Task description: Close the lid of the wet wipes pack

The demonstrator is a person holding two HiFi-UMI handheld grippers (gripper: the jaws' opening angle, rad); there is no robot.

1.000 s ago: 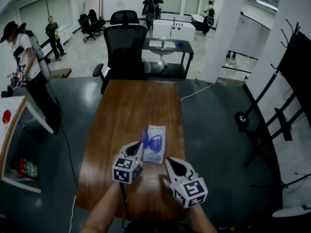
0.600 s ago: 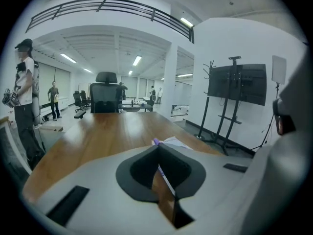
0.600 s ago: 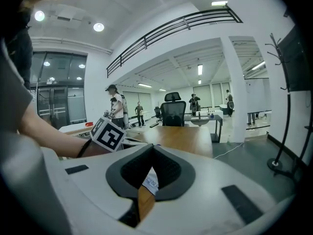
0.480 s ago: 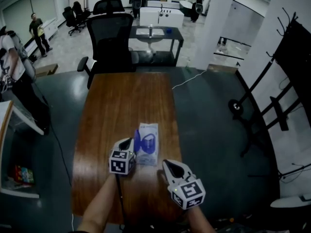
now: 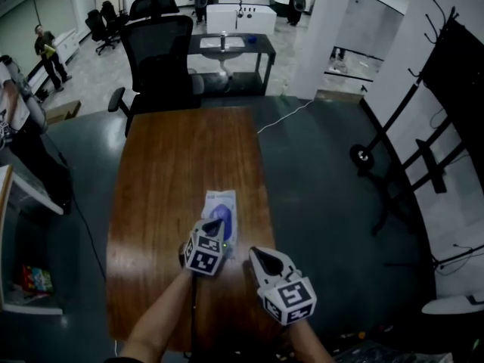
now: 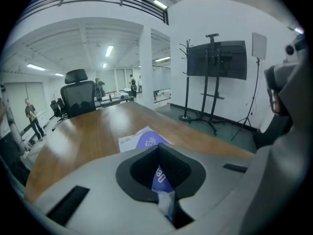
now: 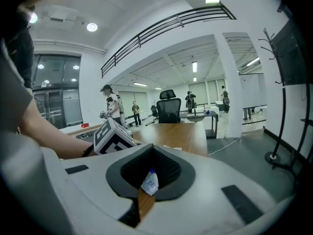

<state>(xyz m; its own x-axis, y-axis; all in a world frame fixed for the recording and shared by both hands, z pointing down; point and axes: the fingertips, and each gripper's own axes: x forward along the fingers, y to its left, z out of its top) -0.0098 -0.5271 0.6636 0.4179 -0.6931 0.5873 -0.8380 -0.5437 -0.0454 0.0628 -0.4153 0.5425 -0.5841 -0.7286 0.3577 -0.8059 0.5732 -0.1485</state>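
Observation:
The wet wipes pack [image 5: 220, 209], white with a blue oval lid, lies flat on the wooden table [image 5: 181, 150] in the head view. My left gripper [image 5: 214, 228] is shut, its tip resting down on the near part of the pack, where the lid now lies flat. In the left gripper view the pack [image 6: 142, 140] shows just past the left gripper [image 6: 159, 149] and through the hole between its jaws. My right gripper [image 5: 257, 257] is shut and holds nothing, a little right of and nearer than the pack. In the right gripper view the pack [image 7: 150, 182] shows through the right gripper [image 7: 152, 149].
A black office chair [image 5: 157, 59] stands at the table's far end, with a small desk [image 5: 227, 48] behind it. A black screen stand [image 5: 446, 89] is on the right, and people [image 5: 19, 119] stand at the far left. White shelving [image 5: 23, 225] sits left of the table.
The blue lid stood raised beside the left gripper; now it lies flat on the pack. The left gripper has moved right and down onto it. The right gripper has hardly moved.

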